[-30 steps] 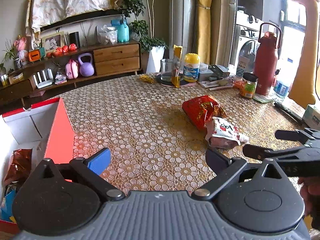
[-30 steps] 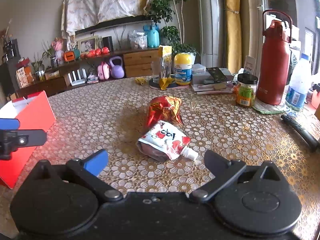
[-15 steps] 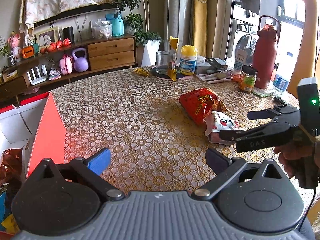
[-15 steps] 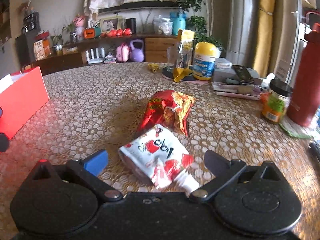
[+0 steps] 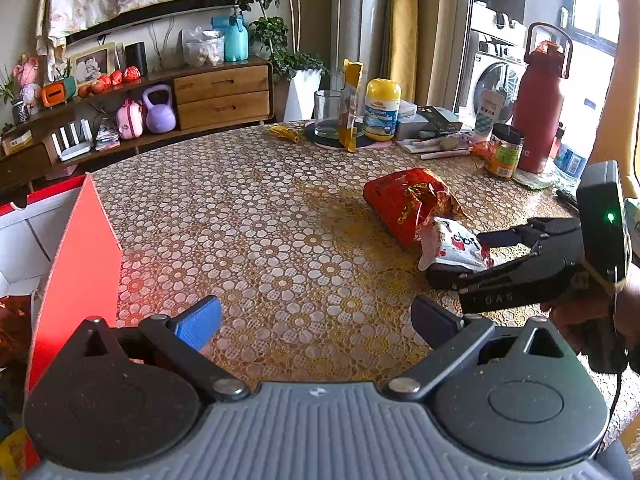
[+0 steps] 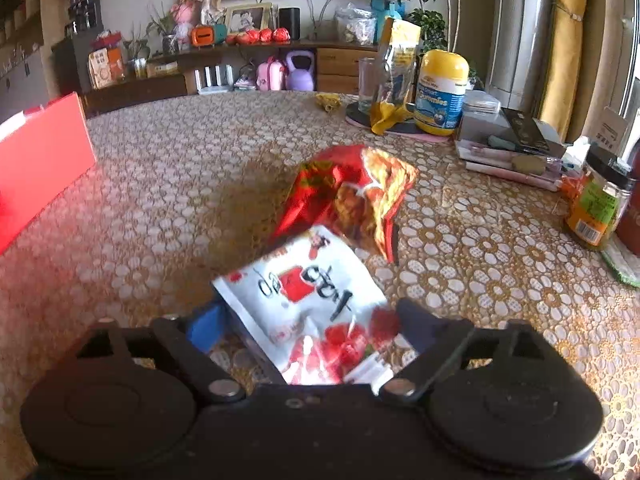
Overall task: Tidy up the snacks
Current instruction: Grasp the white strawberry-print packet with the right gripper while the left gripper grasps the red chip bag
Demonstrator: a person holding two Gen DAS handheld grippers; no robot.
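The white snack pouch (image 6: 308, 304) lies on the tabletop (image 6: 200, 184), touching the red chip bag (image 6: 352, 192) behind it. The right hand-held gripper (image 6: 304, 320) straddles the pouch, jaws just closing in but not yet gripping. The left hand-held gripper (image 5: 316, 316) hovers spread and empty, beside the red box (image 5: 76, 272).

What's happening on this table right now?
A person holding a gripper in each hand is tidying snacks. The right gripper has its jaws around the white snack pouch lying on the table, and they have just been closing on it, though a firm grip isn't clear yet. A red snack bag lies just beyond the pouch. The left gripper hangs open and empty beside the red box.
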